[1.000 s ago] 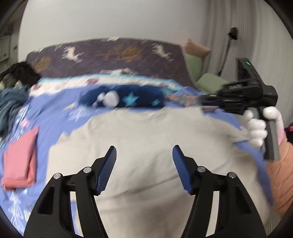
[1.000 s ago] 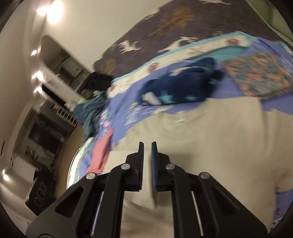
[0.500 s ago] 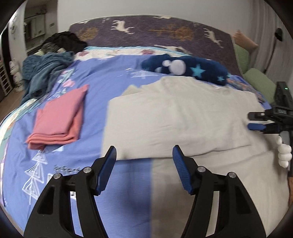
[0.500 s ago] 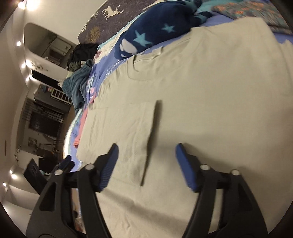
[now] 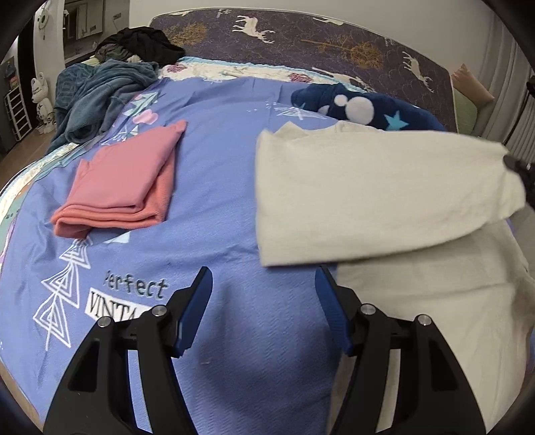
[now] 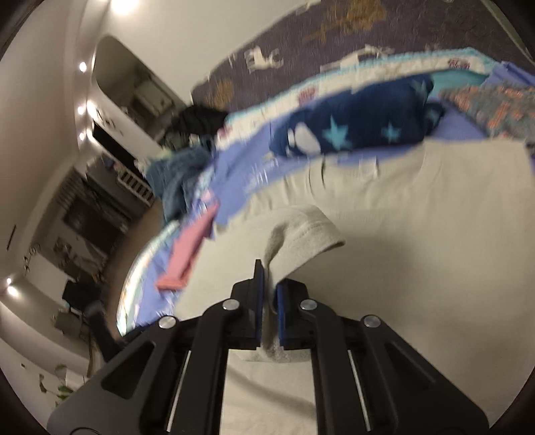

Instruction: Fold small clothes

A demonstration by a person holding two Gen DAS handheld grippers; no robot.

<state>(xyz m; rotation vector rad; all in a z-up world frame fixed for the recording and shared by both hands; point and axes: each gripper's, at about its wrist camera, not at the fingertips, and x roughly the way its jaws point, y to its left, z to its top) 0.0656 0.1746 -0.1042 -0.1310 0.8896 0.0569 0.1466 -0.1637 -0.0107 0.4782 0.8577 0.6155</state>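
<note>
Right gripper (image 6: pixel 270 294) pinches the soft, seemingly ribbed cream shirt (image 6: pixel 401 214) hem.

This is a bedroom in a home. A big bed with a blue cover (image 5: pixel 234 187) fills the middle of the left view, with a purple deer-patterned headboard (image 5: pixel 334 43) at 12 o'clock, a folded pink cloth (image 5: pixel 123 187) at 9 o'clock and a heap of clothes (image 5: pixel 110 87) at 10 o'clock. In the right view, small ceiling lights (image 6: pixel 122 6) shine at 11 o'clock.
</note>
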